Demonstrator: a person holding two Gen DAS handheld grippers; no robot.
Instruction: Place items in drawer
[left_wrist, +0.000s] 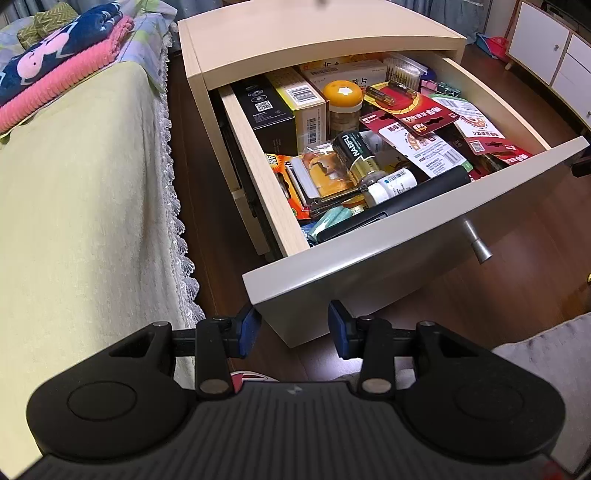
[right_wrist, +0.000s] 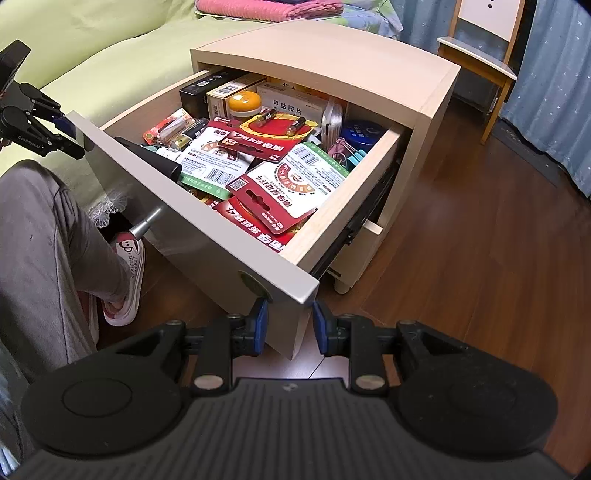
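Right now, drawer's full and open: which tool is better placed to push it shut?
Probably left. The left tool faces the drawer front near its knob; the right tool sits at its end corner.

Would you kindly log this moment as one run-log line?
drawer: open, full | left gripper: open, empty | right gripper: open, empty, at the front's corner

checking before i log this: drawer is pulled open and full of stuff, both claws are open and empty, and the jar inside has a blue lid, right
Not quite: the jar has an orange lid, clear in the left wrist view. The rest holds: the drawer is pulled open and full, and the left claw and right claw are open and empty.
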